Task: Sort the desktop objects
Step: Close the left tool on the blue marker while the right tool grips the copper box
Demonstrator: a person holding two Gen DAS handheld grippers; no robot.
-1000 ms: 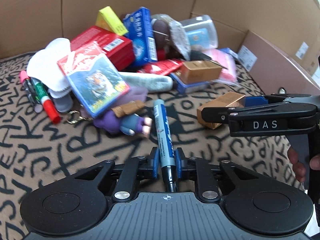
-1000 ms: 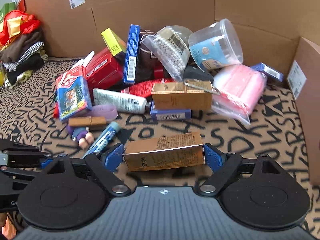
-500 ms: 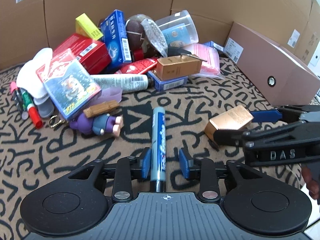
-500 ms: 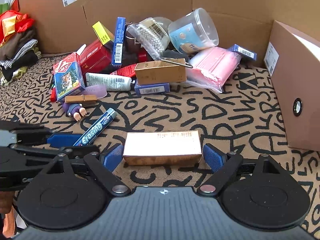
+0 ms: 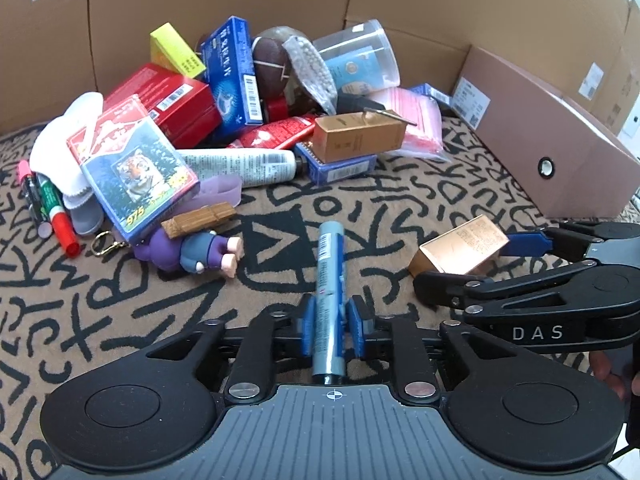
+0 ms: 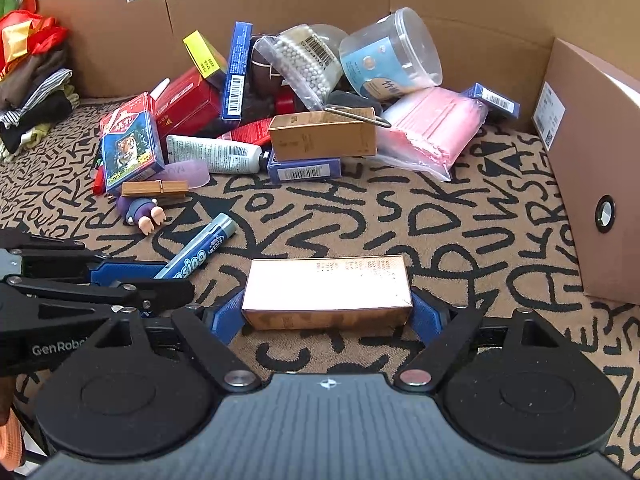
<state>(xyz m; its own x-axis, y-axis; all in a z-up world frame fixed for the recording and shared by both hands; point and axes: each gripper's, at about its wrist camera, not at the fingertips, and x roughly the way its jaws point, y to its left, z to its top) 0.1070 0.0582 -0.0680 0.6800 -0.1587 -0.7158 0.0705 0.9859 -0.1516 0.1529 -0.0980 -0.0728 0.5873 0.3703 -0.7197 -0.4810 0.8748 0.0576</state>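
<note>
Blue pads of the left gripper [image 5: 333, 322] are closing around a long blue marker pen [image 5: 330, 288], not squeezing yet. The right gripper [image 6: 326, 312] holds a shiny copper cardboard box [image 6: 326, 290] by its ends.

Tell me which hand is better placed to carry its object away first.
Probably the right: its gripper has jaws against both ends of the copper box. The left gripper is closing around the blue marker, which lies between its jaws.

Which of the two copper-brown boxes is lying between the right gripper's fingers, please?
The shiny copper box alone on the patterned cloth, flanked by the right gripper. The other brown box sits in the pile, atop a blue box.
</note>
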